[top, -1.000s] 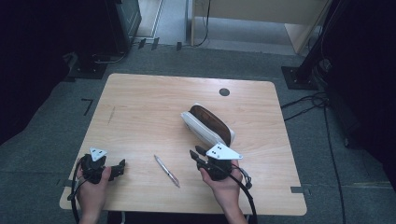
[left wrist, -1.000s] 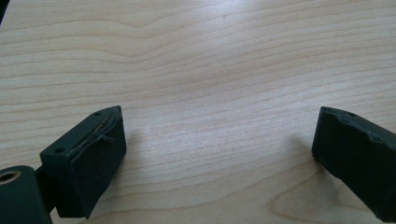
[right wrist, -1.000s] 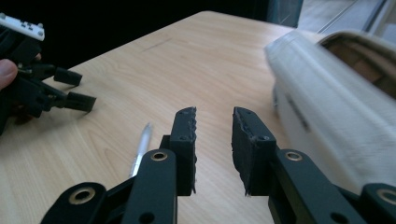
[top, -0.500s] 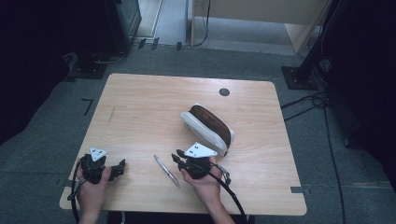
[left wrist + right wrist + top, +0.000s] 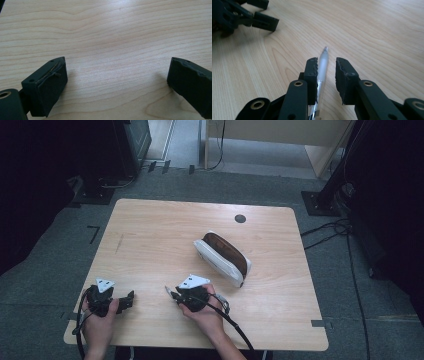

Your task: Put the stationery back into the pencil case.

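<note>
A silver pen (image 5: 323, 58) lies on the wooden table (image 5: 150, 235) near its front edge, tip pointing away in the right gripper view. My right gripper (image 5: 326, 63) is low over it, jaws astride the barrel and narrowly apart; the left jaw touches the pen and a small gap shows at the right jaw. From above, the right gripper (image 5: 174, 295) covers most of the pen (image 5: 167, 290). A white pencil pouch (image 5: 222, 257) with a brown opening lies just behind and to its right. My left gripper (image 5: 131, 298) rests open at the front left, its jaws wide over bare wood (image 5: 117, 72).
A small black round grommet (image 5: 240, 218) sits near the table's far edge. The left gripper (image 5: 262, 15) appears at the top left of the right gripper view, a short way beyond the pen tip. Dark floor, stands and cables surround the table.
My right gripper has moved left from beside the pouch and come down over the pen, jaws now astride it. The left gripper has stayed put.
</note>
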The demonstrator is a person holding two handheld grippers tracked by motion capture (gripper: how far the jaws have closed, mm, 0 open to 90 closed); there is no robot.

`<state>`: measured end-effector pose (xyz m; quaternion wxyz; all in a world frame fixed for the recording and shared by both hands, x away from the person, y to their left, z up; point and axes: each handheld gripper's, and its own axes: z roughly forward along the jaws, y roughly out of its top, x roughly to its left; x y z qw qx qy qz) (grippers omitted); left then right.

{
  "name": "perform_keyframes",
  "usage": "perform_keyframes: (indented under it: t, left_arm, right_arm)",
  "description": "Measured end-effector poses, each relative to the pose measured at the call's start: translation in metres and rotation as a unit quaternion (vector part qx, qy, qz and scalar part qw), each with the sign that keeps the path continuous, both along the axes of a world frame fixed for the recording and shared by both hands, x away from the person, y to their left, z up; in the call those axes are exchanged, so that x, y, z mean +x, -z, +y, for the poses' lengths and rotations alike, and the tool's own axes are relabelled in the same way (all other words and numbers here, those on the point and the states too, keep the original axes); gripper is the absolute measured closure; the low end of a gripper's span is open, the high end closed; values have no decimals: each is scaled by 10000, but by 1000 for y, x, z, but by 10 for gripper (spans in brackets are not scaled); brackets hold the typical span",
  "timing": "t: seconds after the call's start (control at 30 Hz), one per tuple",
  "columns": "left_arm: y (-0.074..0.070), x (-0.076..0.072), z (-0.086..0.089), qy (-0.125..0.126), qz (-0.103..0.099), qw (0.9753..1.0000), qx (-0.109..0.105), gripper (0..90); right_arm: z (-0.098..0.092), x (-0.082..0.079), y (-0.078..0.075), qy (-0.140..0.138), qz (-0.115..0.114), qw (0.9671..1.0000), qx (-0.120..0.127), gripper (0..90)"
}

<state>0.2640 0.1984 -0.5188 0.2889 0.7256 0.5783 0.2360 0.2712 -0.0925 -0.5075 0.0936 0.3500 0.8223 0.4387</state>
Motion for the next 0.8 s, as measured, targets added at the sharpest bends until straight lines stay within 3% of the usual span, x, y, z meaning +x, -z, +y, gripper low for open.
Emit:
perform_keyframes:
  t: [0.4,0.53,0.8]
  left_arm:
    - [0,0,0,0,0,10000,0,32]
    - [0,0,0,0,0,10000,0,32]
    - [0,0,0,0,-1,10000,-1,32]
  right_arm:
    - [16,5,9,-147,98,9988,-460,755]
    - [15,4,7,-139,6,9980,-613,800]
    - [3,1,4,-41,-116,9974,-708,805]
